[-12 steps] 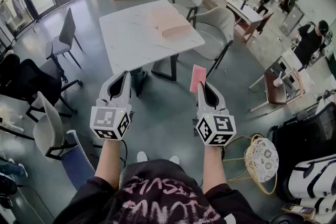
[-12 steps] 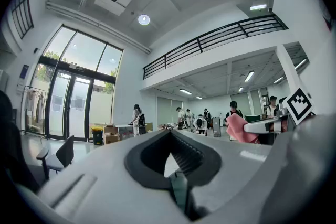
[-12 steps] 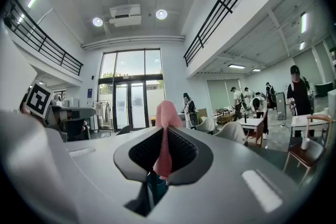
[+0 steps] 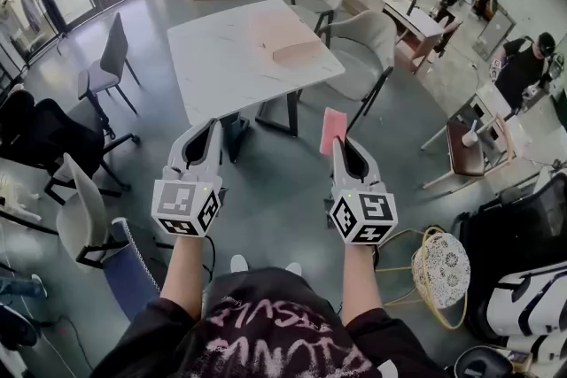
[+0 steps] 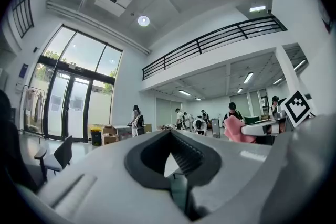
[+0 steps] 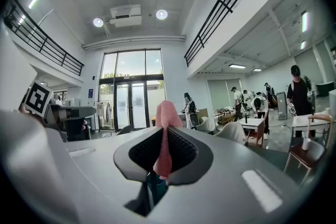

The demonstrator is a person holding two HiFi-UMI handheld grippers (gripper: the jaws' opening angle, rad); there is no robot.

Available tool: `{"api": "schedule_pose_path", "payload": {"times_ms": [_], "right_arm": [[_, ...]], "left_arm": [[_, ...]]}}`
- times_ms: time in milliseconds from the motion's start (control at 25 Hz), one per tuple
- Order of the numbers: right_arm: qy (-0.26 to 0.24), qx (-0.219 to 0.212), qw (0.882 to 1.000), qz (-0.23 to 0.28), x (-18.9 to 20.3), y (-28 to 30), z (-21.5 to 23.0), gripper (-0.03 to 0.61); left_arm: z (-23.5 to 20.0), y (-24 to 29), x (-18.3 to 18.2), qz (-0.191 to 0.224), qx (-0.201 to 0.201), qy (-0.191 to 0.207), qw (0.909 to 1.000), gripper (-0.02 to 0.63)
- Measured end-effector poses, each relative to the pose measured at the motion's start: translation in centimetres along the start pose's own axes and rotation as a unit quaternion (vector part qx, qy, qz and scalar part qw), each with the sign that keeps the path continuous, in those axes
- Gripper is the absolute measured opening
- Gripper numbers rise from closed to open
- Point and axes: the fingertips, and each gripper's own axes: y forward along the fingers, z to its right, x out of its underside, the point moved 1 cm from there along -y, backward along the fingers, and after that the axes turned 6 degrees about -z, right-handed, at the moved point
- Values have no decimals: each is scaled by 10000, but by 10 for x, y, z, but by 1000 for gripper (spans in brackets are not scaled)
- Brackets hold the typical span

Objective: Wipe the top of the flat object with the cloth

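**Two hand-held grippers short of the table**

At 9 o'clock in the head view, left gripper point(image 4: 211, 128) with jaws closed together, nothing between them. At 3 o'clock, right gripper point(image 4: 337, 144) with jaws clamped on the pink cloth point(image 4: 333, 128), projecting toward 12 o'clock past the tips. At 12 o'clock from both, well apart, the flat object point(image 4: 283, 35), a pale pink slab lying on the white table point(image 4: 221, 71). Below the grippers, grey floor point(image 4: 275, 181).
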Motion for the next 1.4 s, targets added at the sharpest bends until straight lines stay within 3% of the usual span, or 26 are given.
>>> {"api": "schedule_pose_path", "payload": {"times_ms": [600,1000,1400], "right_arm": [[264,-87,9996,68,8,-15,28,48],[115,-81,9999,11,14,-25,73,49],[99,-302,9995,-4,18,-22,85,49]], "left_arm": [[34,5,9,-107,15,-32,9999,2],[80,23,15,-137,-68,68,9999,2],[94,31,15,-207,-209,177,9994,2]]}}
